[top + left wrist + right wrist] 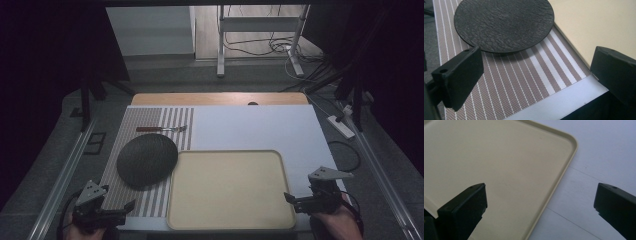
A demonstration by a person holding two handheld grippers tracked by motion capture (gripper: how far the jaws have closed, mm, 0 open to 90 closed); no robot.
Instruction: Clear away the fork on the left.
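A dark textured round plate (147, 160) lies on a striped placemat (135, 132) at the left of the table; beyond it rests a fork (161, 129) with a reddish handle. A beige tray (229, 189) sits empty at the front centre. My left gripper (107, 214) hovers at the near left corner, jaws wide apart and empty; its own view faces the plate (504, 23) and the placemat (524, 75). My right gripper (300, 202) sits at the tray's near right corner, open and empty, straddling the tray rim (559, 180).
A white sheet (255, 127) covers the table right of the placemat, with a wooden edge (220, 98) at the back. A white stand (260, 35) and cables lie on the floor behind. A power strip (341, 126) lies at the right.
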